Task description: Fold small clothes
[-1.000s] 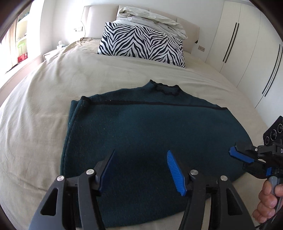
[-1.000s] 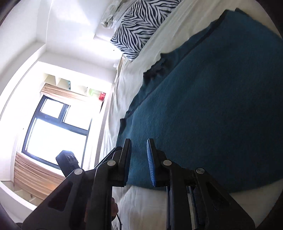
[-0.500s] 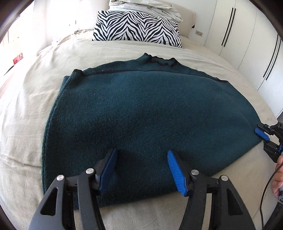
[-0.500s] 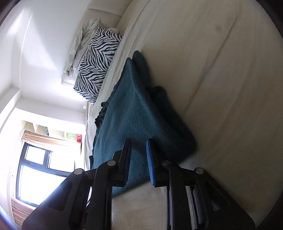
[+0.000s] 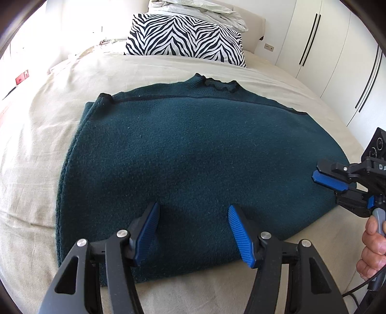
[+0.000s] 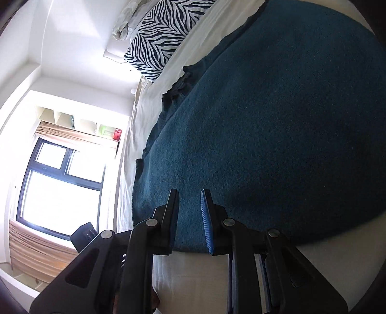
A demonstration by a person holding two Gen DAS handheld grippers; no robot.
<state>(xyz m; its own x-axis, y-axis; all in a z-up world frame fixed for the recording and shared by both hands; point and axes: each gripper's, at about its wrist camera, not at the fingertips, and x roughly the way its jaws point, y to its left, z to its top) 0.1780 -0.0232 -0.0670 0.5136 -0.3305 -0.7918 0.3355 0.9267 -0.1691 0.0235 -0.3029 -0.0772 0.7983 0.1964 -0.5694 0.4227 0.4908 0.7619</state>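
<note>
A dark teal knit sweater [image 5: 193, 154] lies flat on the beige bed, collar toward the pillow, its sides folded in. My left gripper [image 5: 193, 210] is open and empty, hovering over the sweater's near hem. My right gripper [image 5: 324, 186] shows at the right of the left wrist view, turned on its side at the sweater's right edge. In the right wrist view the right gripper [image 6: 189, 198] has its jaws narrowly apart, with the sweater [image 6: 277, 125] edge just ahead and nothing between them.
A zebra-print pillow [image 5: 185, 38] and rumpled grey bedding [image 5: 197, 9] lie at the headboard. White wardrobe doors [image 5: 337, 53] stand to the right. A window [image 6: 55, 183] and shelves are on the left. The beige bedsheet [image 5: 31, 154] surrounds the sweater.
My right gripper swung out to the bed beside the sweater and has come back onto its right edge. My left gripper dipped closer and has drawn back a little, still open.
</note>
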